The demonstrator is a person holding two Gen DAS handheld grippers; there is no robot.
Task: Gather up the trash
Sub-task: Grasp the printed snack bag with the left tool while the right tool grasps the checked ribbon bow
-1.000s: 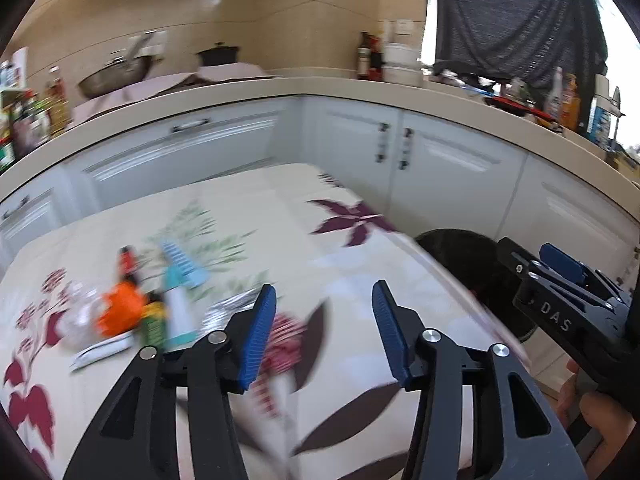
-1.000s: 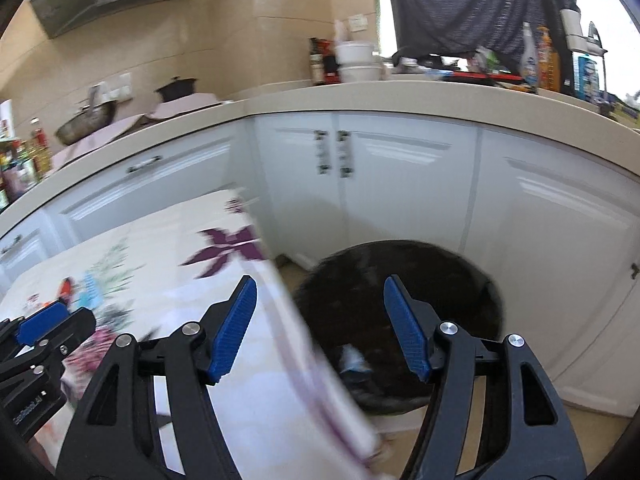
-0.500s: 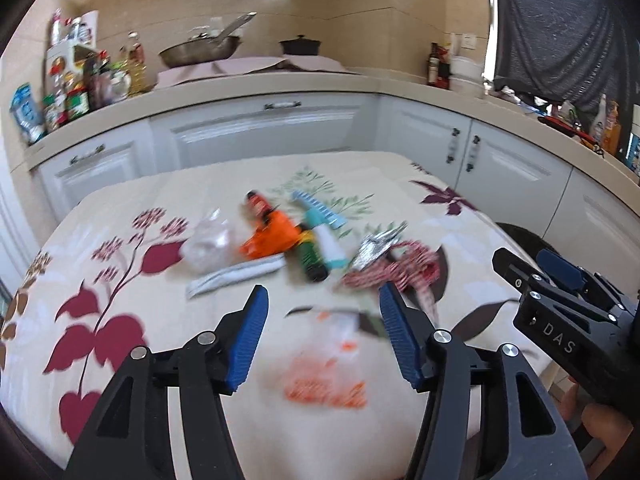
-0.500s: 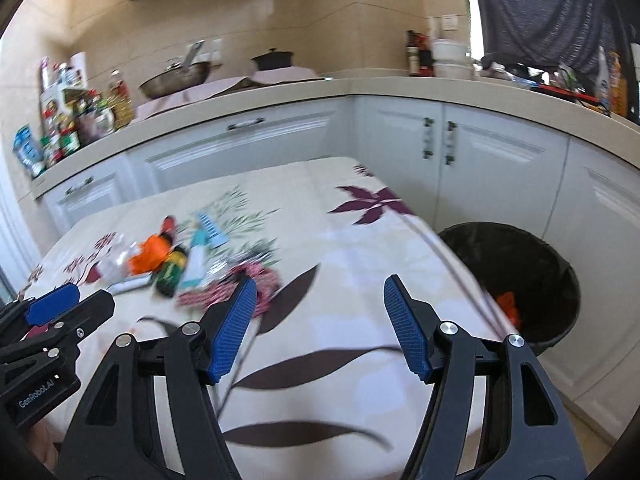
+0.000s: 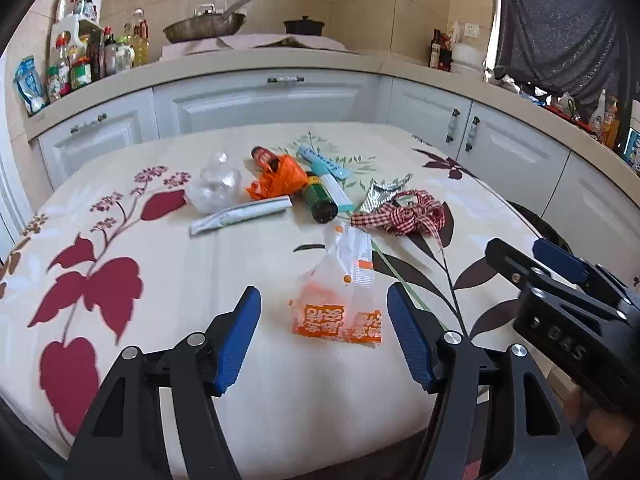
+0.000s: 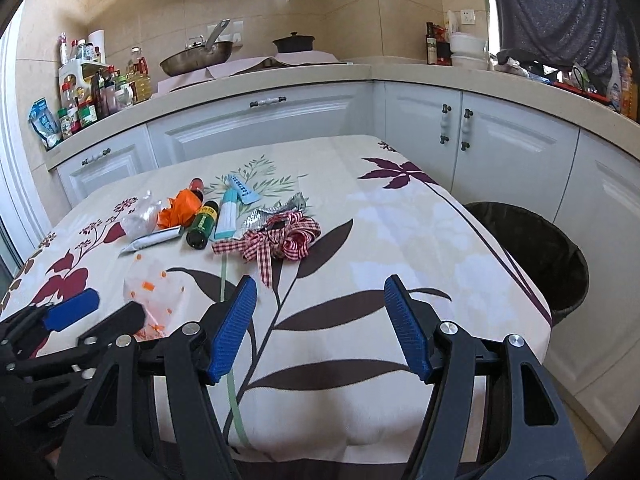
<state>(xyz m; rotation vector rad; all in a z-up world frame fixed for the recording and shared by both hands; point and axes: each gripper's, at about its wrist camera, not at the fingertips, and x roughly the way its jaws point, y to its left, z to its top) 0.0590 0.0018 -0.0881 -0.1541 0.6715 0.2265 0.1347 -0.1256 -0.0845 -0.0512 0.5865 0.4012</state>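
The bin (image 6: pixel 532 256) beside the tabletop's (image 6: pixel 400 216) right edge is lined black, contents unseen. Both grippers' jaws are held apart; views have been swung from bin to trash.

A clear wrapper (image 5: pixel 340 300) lies on the table (image 5: pixel 248 408) near its front edge. Behind it, toward the middle, the rest is bunched: a ribbon (image 5: pixel 404 212) on the right, a bottle (image 5: pixel 320 200) and tube (image 5: pixel 240 218) to its left, a crumpled bag (image 5: pixel 212 188) leftmost. A bin (image 6: pixel 532 248) stands on the floor beside the table's right edge.
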